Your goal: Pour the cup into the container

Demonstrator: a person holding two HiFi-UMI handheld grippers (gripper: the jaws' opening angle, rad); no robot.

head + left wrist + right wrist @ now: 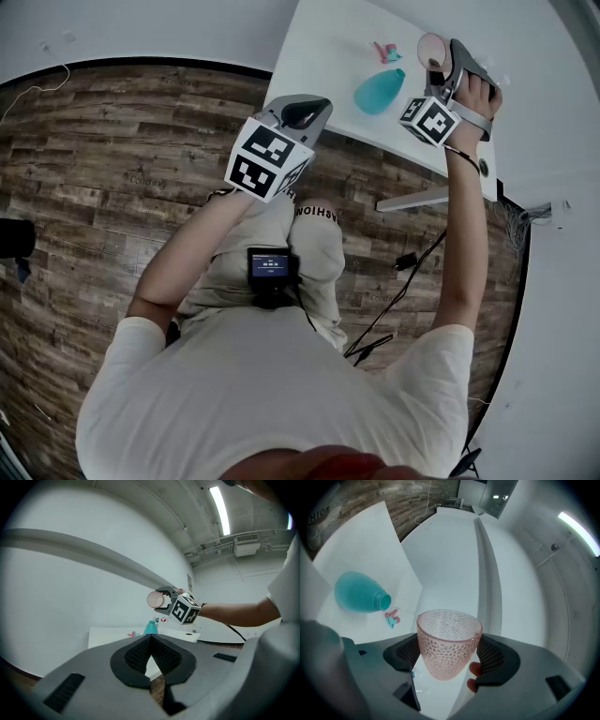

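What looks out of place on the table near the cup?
The teal bottle stands uncapped, and a small pink-and-teal piece, possibly its top, lies loose beside it on the white table. No spill shows. The pink cup looks intact.

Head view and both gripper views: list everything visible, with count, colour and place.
White table: one, white, upper right of the head view.
Wood-plank floor: one, brown, around the table.
Pink dimpled translucent cup: one, pink, held above the table.
Teal plastic bottle: one, teal, on the table.
Small pink-and-teal piece: one, on the table near the bottle.
Black cables: several, black, on the floor by the table.
Right gripper: one, grey, jaws shut on the cup.
Left gripper: one, grey, jaws shut, empty.
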